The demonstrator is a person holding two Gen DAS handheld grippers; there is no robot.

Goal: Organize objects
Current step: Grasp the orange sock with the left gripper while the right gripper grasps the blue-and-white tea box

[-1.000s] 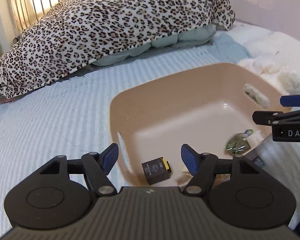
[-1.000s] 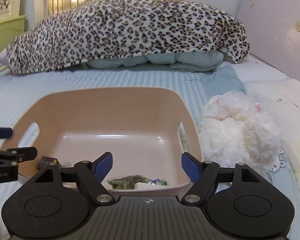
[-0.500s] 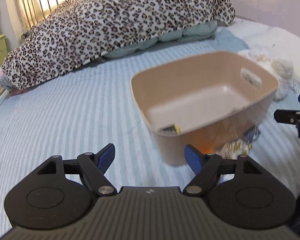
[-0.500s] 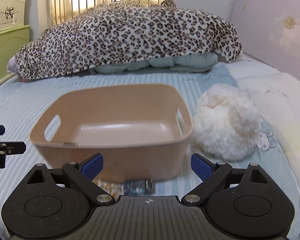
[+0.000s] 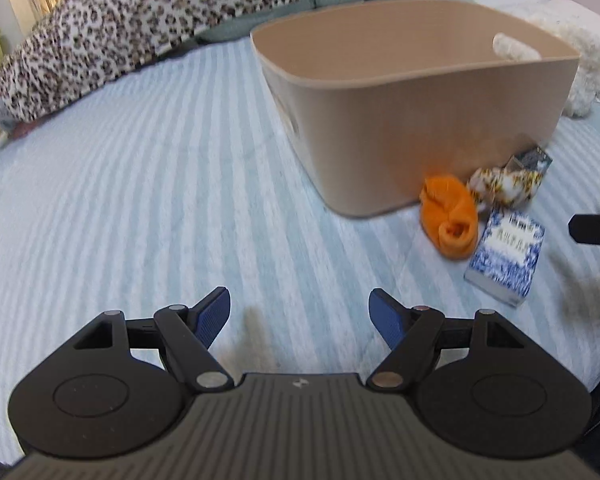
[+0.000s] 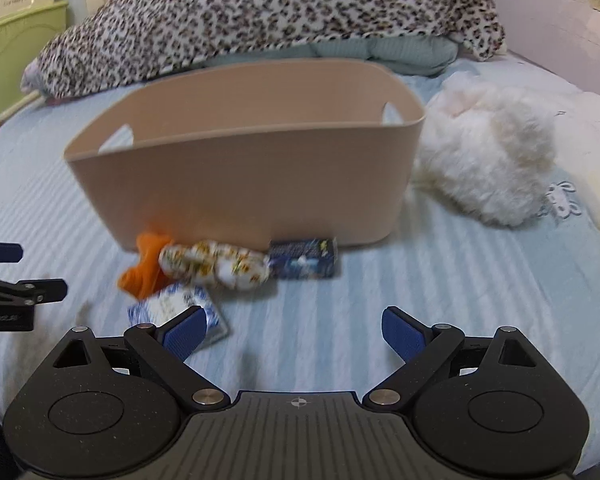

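Left gripper (image 5: 300,312): your blue-padded jaws stand wide apart and hold nothing; it hangs low over the striped light-blue bedsheet (image 5: 140,200), well to the left of the small things.

Tan plastic bin with handle holes (image 6: 244,184): it stands upright on the soft bed, with the things lying outside against its near wall. I judge that if you push something against this wall, the bin may slide or tip, because the mattress gives way.

Orange crumpled cloth (image 6: 144,268): it touches the bin's base and lies partly under the floral pouch. If you pinch it, you may drag the pouch with it, or catch the sheet too.

Blue-and-white patterned flat box (image 6: 172,308): it lies flat, nearest to you, partly hidden behind one finger of your right gripper. A flat box on a soft sheet is hard to get under; the pads may slip off.

White pouch with yellow flower print (image 6: 216,266): soft and round, between the cloth and the dark box; it could roll away.

Dark blue small carton (image 6: 304,258): it leans against the bin wall; a touch may knock it flat.

Right gripper (image 6: 294,330): released, empty, just above the sheet.

Fluffy white plush toy (image 6: 488,160): right of the bin, touching or nearly so; it may block a reach from that side.
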